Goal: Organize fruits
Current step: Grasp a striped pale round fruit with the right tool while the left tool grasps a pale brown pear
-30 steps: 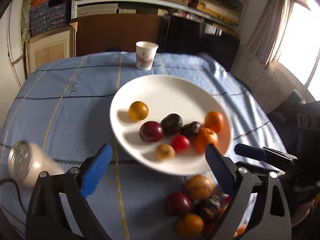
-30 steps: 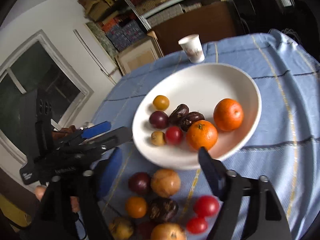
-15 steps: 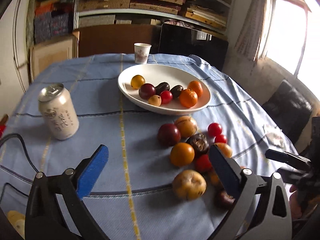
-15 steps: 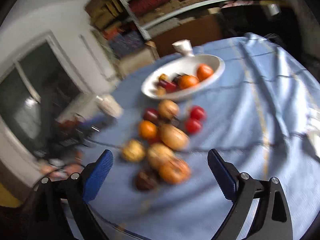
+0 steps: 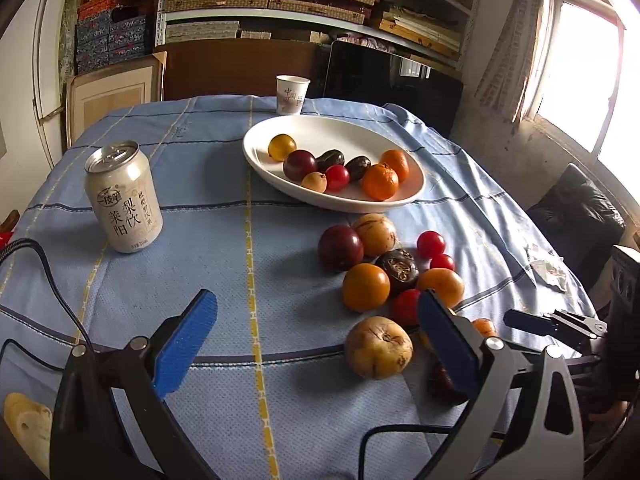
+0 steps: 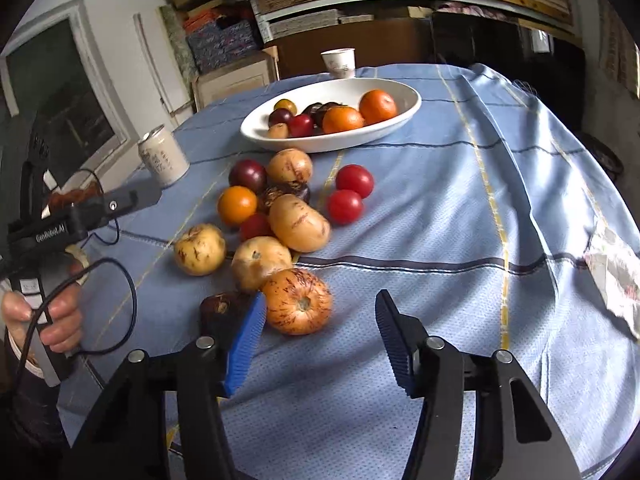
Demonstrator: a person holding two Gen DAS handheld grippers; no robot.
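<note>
Right wrist view shows me the scene well, so I describe it from left to right. At the far left the left gripper [image 6: 132, 200] is held by a hand [image 6: 44, 316]; in its own view its blue pads stand wide apart with nothing between them. Behind it stands the drink can [image 6: 163, 156] on the blue tablecloth [image 6: 460, 208].

Then comes the loose fruit: a pale yellow fruit [image 6: 200, 249], a small orange one [image 6: 237, 205], a dark plum [image 6: 247, 175], and nearer to me a dark brown fruit [image 6: 218, 310] touching the left pad. Just beside it lies the orange speckled fruit [image 6: 298, 301], the nearest piece. Two red tomatoes [image 6: 354, 181] lie a little to the right of the heap. Farther back the white oval plate [image 6: 332, 144] already holds two tangerines, plums and small fruits.

The right gripper [image 6: 320, 340] is also wide open and empty, low over the cloth, with the speckled fruit just ahead of the left pad.

I judge the step in hand is to take this speckled fruit. To do it well, I would shift the gripper a little to the left, so the fruit sits in the middle between the pads, and not the dark fruit with it. I would close slowly, because round fruit can roll away. Then I would lift over the heap and lower it on the bare part of the plate.
</note>
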